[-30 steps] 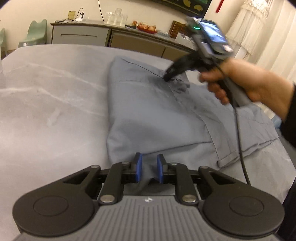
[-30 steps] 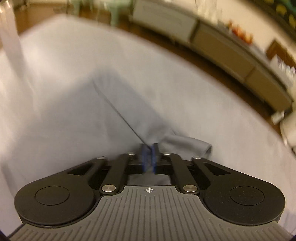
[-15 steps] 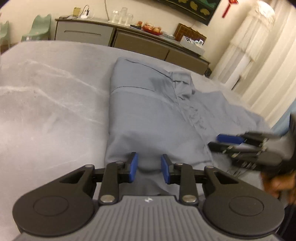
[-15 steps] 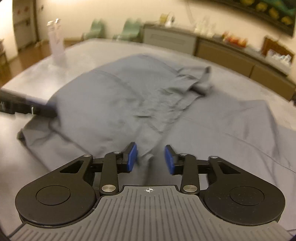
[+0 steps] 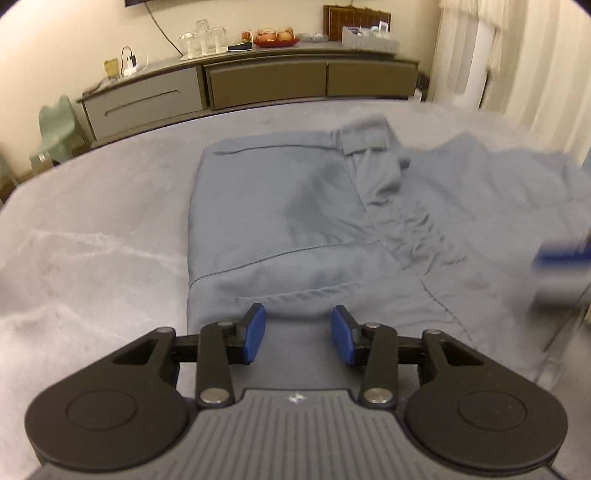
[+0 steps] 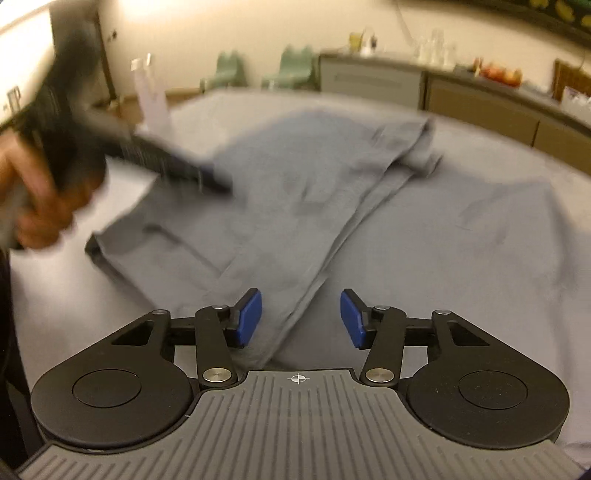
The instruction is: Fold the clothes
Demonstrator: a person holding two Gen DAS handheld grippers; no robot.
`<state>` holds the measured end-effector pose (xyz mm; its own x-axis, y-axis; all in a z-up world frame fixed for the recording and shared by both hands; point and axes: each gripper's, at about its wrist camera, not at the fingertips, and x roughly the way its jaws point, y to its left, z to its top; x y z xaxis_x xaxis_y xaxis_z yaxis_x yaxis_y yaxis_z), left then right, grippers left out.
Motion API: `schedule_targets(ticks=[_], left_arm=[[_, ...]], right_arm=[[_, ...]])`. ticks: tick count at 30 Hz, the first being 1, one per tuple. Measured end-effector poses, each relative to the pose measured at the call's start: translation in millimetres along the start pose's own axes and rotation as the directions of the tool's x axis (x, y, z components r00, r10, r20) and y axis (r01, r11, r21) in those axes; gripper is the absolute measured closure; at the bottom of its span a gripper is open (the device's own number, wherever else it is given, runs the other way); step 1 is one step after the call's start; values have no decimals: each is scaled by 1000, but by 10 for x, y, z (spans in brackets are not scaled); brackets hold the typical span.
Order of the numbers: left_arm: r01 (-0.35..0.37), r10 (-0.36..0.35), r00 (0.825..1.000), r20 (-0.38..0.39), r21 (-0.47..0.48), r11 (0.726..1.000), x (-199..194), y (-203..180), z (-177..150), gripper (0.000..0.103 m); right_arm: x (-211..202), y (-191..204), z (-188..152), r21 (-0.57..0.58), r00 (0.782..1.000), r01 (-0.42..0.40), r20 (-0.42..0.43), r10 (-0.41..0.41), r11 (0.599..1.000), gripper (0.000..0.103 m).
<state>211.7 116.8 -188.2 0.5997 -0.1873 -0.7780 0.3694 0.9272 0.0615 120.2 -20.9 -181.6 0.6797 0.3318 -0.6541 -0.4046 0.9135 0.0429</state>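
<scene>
Grey cloth-covered table point(image 5: 92, 206) fills the near field; a long sideboard point(image 5: 258, 79) runs along the far wall, with glasses point(image 5: 203, 35) and a red dish of fruit point(image 5: 276, 37) on top. No legible writing or brand in either view; the only mark is a small crosshair on your right gripper's body.

Your grey-blue shirt point(image 5: 288, 218) lies flat on the table, left half folded over, right half spread and rumpled. Your left gripper point(image 5: 298, 334) sits at the shirt's near hem, released, nothing between the blue pads. Your right gripper point(image 6: 301, 318) is likewise spread wide over the shirt, empty.
</scene>
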Motion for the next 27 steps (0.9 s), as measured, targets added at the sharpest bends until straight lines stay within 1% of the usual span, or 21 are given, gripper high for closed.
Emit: schedule_targets(ticks=[1, 3, 5, 8, 9, 11, 12, 13, 14, 15, 16, 17, 18, 19, 20, 21, 22, 23, 24, 25, 27], left_arm=[[-30, 30, 1000, 1, 20, 999, 6, -32, -25, 62], [-103, 103, 995, 6, 50, 993, 70, -79, -20, 62], [-160, 160, 987, -6, 43, 986, 85, -22, -15, 62], [-272, 273, 962, -21, 28, 962, 69, 218, -86, 62], [-320, 321, 947, -27, 25, 947, 40, 320, -128, 62], [-429, 428, 902, -59, -1, 903, 14, 588, -209, 62], [-476, 475, 876, -83, 12, 879, 0, 680, -238, 63], [-521, 521, 847, -106, 29, 853, -15, 770, -266, 76], [-507, 507, 854, -121, 27, 861, -91, 813, -275, 86], [-465, 461, 881, -106, -13, 885, -239, 813, -271, 86], [-418, 413, 907, -85, -56, 907, -392, 810, -267, 80], [-358, 355, 934, -43, -92, 929, -546, 747, -254, 72], [-297, 297, 955, -5, -89, 951, -616, 640, -238, 69], [-234, 238, 971, 32, -81, 969, -679, 530, -221, 67], [-213, 215, 976, 33, -53, 976, -627, 420, -217, 67], [-211, 211, 977, 14, -25, 977, -534, 328, -223, 67], [-228, 228, 974, -21, 2, 974, -385, 257, -254, 67], [-252, 252, 967, -35, 7, 968, -285, 237, -297, 68], [-276, 277, 960, -47, 11, 961, -189, 220, -340, 68], [-287, 287, 957, -35, -13, 958, -174, 245, -360, 68], [-290, 288, 957, -39, -93, 952, -182, 334, -339, 68]], right_arm=[[-35, -68, 0, 7, 1000, 19, 4, -19, 1000, 50], [-29, -199, -29, 28, 999, 47, -14, -47, 998, 48], [-24, -330, -59, 49, 997, 76, -32, -74, 996, 48], [-16, -526, -103, 80, 992, 119, -60, -115, 990, 48], [-14, -591, -118, 89, 989, 134, -70, -128, 987, 48], [-8, -722, -147, 108, 984, 163, -90, -154, 981, 48], [-6, -787, -162, 118, 981, 178, -100, -167, 977, 45], [-3, -853, -177, 127, 978, 193, -110, -179, 973, 41], [-1, -918, -192, 136, 974, 207, -121, -192, 969, 40], [-24, -954, -206, 144, 974, 209, -124, -191, 967, 40], [-68, -983, -227, 157, 974, 208, -124, -190, 966, 40], [-123, -1031, -253, 178, 973, 216, -119, -197, 960, 41], [-184, -1088, -279, 202, 972, 227, -110, -208, 953, 41], [-232, -1161, -307, 223, 971, 236, -98, -219, 946, 42], [-278, -1227, -343, 238, 968, 248, -89, -234, 939, 42], [-304, -1288, -394, 246, 964, 266, -94, -250, 932, 42], [-298, -1355, -448, 247, 958, 284, -111, -264, 926, 42], [-311, -1389, -494, 235, 952, 303, -111, -284, 924, 42], [-348, -1406, -553, 217, 944, 329, -104, -313, 919, 39], [-390, -1447, -616, 218, 937, 348, -100, -334, 912, 36], [-475, -1552, -737, 241, 927, 374, -89, -364, 895, 35]])
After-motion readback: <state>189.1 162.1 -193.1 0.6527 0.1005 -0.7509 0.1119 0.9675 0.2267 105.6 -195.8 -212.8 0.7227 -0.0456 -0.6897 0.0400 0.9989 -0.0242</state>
